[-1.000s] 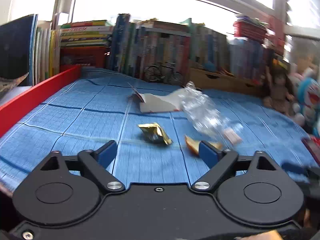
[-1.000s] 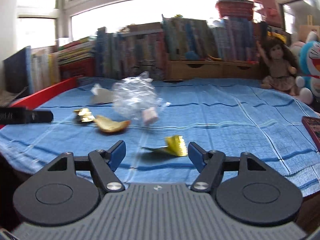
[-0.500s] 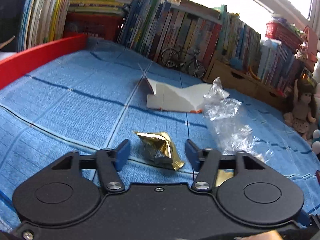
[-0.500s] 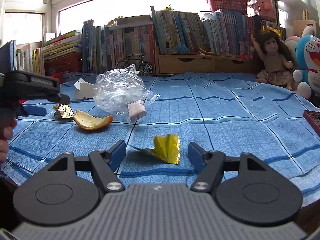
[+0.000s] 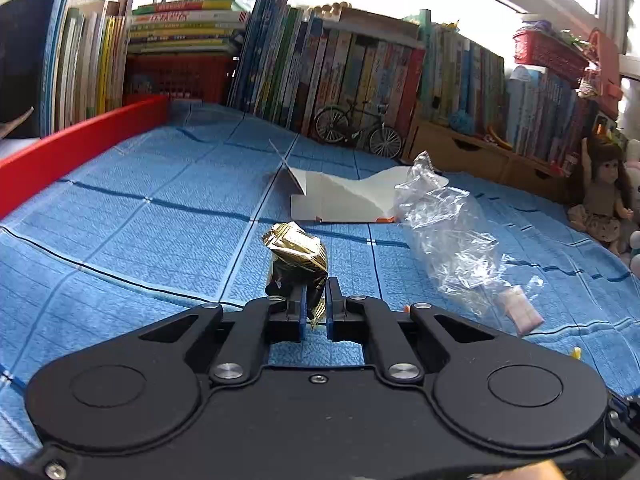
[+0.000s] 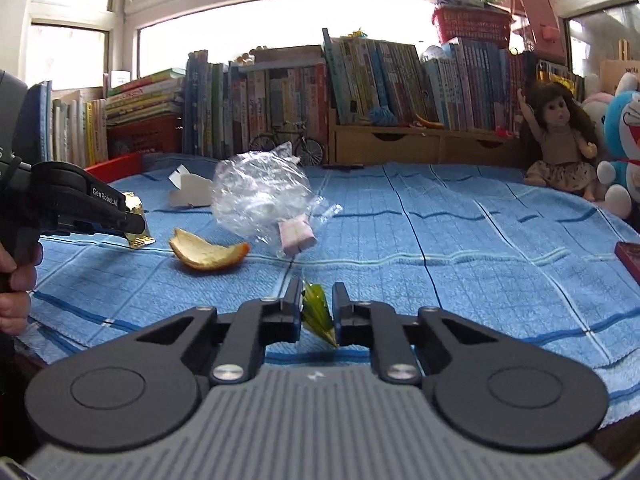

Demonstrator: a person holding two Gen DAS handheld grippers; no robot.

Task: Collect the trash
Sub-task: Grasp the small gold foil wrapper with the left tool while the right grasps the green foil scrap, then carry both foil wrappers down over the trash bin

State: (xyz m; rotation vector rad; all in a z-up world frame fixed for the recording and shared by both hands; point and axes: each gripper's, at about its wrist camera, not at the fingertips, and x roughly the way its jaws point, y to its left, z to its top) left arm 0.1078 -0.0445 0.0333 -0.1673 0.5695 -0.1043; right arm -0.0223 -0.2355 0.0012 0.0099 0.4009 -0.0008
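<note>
On the blue cloth [image 5: 140, 220], my left gripper [image 5: 316, 294] is shut on a crumpled gold wrapper [image 5: 298, 250], which sticks out ahead of the tips. The right wrist view shows that gripper [image 6: 134, 222] at the left, with the gold wrapper [image 6: 136, 206] in it. My right gripper [image 6: 317, 296] is closing its jaws on a yellow-green wrapper [image 6: 316, 312], and both pads touch it. An orange peel [image 6: 206, 254], a clear plastic bag [image 6: 260, 196], a pink packet [image 6: 297, 234] and a torn white carton [image 5: 340, 200] lie loose on the cloth.
Rows of books [image 5: 340, 72] and a toy bicycle [image 5: 356, 128] line the back by the window. A red board [image 5: 80, 136] borders the left side. A doll [image 6: 560, 144] and a plush toy [image 6: 624, 140] sit at the right. A person's hand [image 6: 16, 272] holds the left gripper.
My left gripper moved forward to the gold wrapper and closed on it. The right gripper stayed in place and its jaws closed around the yellow-green wrapper.
</note>
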